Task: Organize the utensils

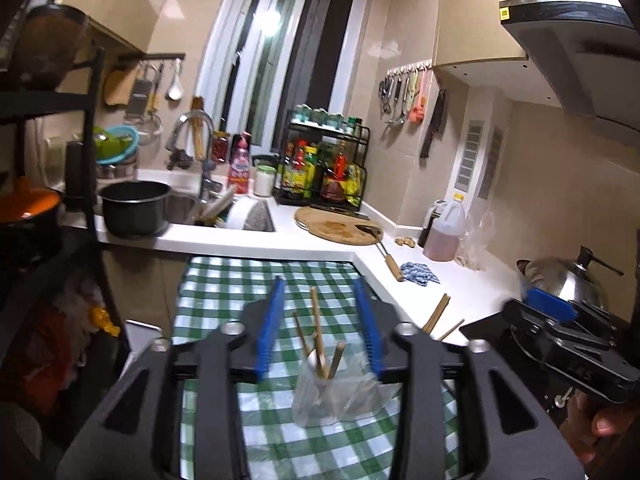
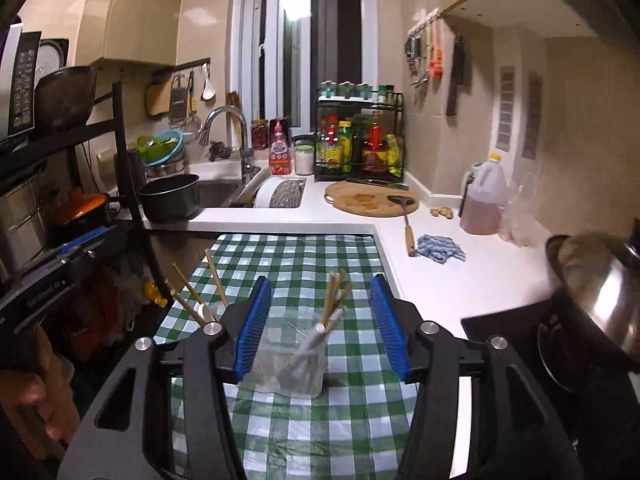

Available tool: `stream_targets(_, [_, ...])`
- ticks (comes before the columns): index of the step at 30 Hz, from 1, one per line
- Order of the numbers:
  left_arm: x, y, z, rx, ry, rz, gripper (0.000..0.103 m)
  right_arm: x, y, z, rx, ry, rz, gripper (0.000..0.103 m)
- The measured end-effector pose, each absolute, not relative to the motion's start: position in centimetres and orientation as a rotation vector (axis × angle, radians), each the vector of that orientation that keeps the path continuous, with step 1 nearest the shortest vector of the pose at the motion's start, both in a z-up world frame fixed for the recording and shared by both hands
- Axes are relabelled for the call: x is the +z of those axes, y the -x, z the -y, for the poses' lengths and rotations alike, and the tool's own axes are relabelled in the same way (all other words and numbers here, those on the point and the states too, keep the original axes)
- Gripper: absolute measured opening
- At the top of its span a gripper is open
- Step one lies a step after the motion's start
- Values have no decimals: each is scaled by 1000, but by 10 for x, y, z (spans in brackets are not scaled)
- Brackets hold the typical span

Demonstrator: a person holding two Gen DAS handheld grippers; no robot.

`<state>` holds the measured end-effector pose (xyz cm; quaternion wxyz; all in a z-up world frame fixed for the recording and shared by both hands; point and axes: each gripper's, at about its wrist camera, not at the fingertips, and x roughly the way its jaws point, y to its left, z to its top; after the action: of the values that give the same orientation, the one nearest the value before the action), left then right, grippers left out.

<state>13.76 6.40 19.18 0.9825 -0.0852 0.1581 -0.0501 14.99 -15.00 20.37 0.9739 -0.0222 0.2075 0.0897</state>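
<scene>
Left wrist view: chopsticks (image 1: 320, 336) stand in the clear cup (image 1: 334, 394); two more (image 1: 438, 316) wait right of it; both grippers spread, empty.

A: Home kitchen, small. L-shaped white countertop (image 2: 352, 222), steel sink (image 2: 218, 192) with curved chrome tap (image 2: 228, 120), centre left of frame.

B: Agreed. Black wire rack of sauce bottles (image 2: 360, 144) mid-frame, round wooden chopping board (image 2: 370, 199) beside it. Utensils hang on a wall rail (image 2: 426, 50), upper right.

A: Steel wok lid (image 2: 600, 280) on the hob, right edge. Green-and-white checked tablecloth (image 2: 296, 252) in the foreground.
</scene>
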Motion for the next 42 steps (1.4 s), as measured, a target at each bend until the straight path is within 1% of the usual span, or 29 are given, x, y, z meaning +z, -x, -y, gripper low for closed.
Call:
stream_targets(2, [184, -117, -68, -80, 159, -312, 52, 194, -132, 159, 155, 29, -397, 61])
stream_targets(3, [176, -104, -69, -64, 153, -315, 62, 181, -120, 164, 142, 27, -388, 62])
stream_targets(4, [164, -94, -69, -45, 150, -325, 71, 171, -113, 166, 127, 29, -388, 65])
stream_targets(5, [155, -89, -68, -29, 152, -338, 74, 159, -108, 169, 116, 33, -392, 71])
stream_targets(7, [132, -80, -64, -11, 164, -378, 84, 140, -105, 171, 96, 49, -407, 81])
stream_targets(9, [109, -82, -53, -10, 178, -434, 88, 127, -109, 175, 91, 36, -456, 84])
stream_targets(11, [96, -87, -42, -21, 172, -485, 88, 124, -111, 179, 99, 1, -467, 93])
stream_targets(12, [93, -89, -37, -21, 159, -485, 90, 124, -110, 181, 98, -3, -456, 95])
stream_targets(13, [91, -89, -33, -12, 142, -473, 95, 123, -108, 181, 91, -3, -443, 96])
stream_targets(16, [85, -91, -33, 28, 132, -450, 95, 116, -112, 175, 95, 56, -454, 97])
stream_targets(19, [81, -97, -34, 37, 146, -462, 95, 112, -112, 184, 85, -12, -449, 98])
stream_targets(26, [74, -101, -32, 48, 130, -462, 95, 109, -112, 177, 84, 20, -449, 98])
stream_targets(42, [76, -96, -33, 30, 124, -449, 95, 104, -109, 170, 88, 57, -444, 98])
